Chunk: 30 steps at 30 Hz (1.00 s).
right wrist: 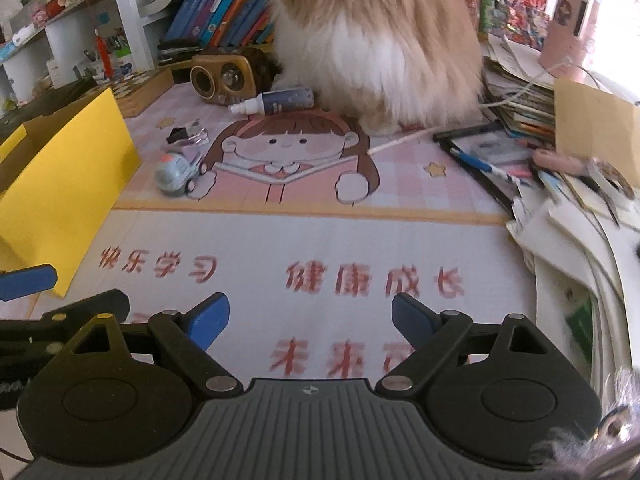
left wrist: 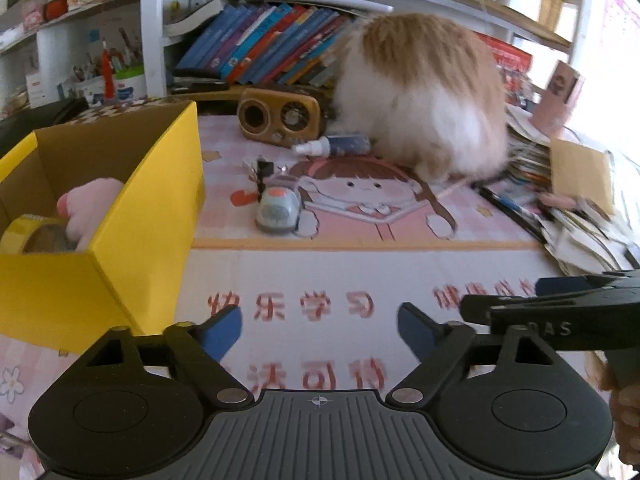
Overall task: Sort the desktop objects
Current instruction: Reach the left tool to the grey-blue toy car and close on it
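A yellow cardboard box (left wrist: 120, 216) stands at the left of the desk mat; it holds a pink plush (left wrist: 90, 204) and a tape roll (left wrist: 38, 234). On the mat lie a grey toy car (left wrist: 279, 210) (right wrist: 178, 174), a dark spray bottle (left wrist: 334, 145) (right wrist: 276, 101), a small black clip (left wrist: 264, 168) (right wrist: 178, 134) and a brown retro radio (left wrist: 279, 117) (right wrist: 222, 75). My left gripper (left wrist: 320, 330) is open and empty, near the mat's front edge. My right gripper (right wrist: 310, 318) is open and empty, beside it to the right.
A fluffy cream and ginger cat (left wrist: 424, 92) (right wrist: 380, 40) sits at the back of the mat by the bottle. A messy stack of papers, pens and a brown envelope (right wrist: 592, 124) fills the right side. Books (left wrist: 264, 44) line the shelf behind.
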Each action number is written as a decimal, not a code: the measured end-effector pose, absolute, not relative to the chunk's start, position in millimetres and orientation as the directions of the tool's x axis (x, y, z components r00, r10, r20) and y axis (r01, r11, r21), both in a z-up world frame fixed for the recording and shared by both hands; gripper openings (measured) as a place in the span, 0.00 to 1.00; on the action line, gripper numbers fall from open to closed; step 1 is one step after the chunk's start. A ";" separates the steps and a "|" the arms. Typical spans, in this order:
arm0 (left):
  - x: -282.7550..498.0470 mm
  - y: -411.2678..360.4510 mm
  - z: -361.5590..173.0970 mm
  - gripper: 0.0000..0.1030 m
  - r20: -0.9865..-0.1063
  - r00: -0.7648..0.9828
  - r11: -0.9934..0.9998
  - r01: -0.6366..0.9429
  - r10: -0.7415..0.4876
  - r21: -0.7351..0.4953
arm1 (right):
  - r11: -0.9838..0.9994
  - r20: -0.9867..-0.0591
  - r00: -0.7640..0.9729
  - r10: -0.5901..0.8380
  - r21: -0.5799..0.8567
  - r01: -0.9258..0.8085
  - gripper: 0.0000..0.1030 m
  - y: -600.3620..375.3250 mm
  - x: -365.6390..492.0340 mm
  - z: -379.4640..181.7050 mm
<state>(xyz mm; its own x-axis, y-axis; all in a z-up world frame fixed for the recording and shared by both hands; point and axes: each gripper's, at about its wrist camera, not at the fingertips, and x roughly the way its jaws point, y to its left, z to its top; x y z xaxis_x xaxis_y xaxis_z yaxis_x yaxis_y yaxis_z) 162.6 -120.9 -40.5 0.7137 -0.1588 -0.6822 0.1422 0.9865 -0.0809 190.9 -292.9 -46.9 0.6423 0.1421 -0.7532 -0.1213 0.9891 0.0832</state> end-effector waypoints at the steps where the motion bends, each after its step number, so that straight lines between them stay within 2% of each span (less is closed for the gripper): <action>1: 167.8 -122.5 -40.9 0.80 -0.678 0.720 0.989 0.130 -0.148 -0.078 | 0.988 -0.752 0.642 0.147 0.084 -0.128 0.86 -295.6 197.4 -46.4; 7: 200.0 -131.6 -45.4 0.63 -0.648 0.756 0.996 0.066 -0.093 -0.066 | 0.980 -0.734 0.655 0.181 0.082 -0.179 0.85 -301.8 231.0 -40.0; 9: 210.8 -133.0 -47.4 0.60 -0.639 0.766 0.997 0.046 -0.072 -0.057 | 0.978 -0.728 0.659 0.189 0.082 -0.190 0.85 -301.7 241.3 -38.5; 16: 245.2 -133.7 -55.0 0.57 -0.621 0.783 0.999 0.004 -0.024 -0.034 | 0.968 -0.706 0.671 0.228 0.089 -0.235 0.85 -295.8 266.8 -33.3; 24: 282.3 -135.6 -75.6 0.56 -0.647 0.763 1.000 -0.011 0.008 0.000 | 0.961 -0.714 0.654 0.248 0.095 -0.261 0.85 -290.1 278.9 -37.5; 30: 299.4 -137.6 -90.0 0.47 -0.660 0.751 1.000 -0.025 0.019 0.000 | 0.961 -0.711 0.661 0.241 0.080 -0.265 0.85 -289.3 290.1 -35.8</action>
<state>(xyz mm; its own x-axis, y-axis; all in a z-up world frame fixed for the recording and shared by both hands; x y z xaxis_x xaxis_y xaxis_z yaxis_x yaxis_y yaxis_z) 299.4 -137.6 -90.0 0.7508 0.0186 -0.6602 -0.0247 0.9997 0.0000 290.1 -289.3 -35.8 0.6606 0.2412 -0.7109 -0.2651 0.9609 0.0797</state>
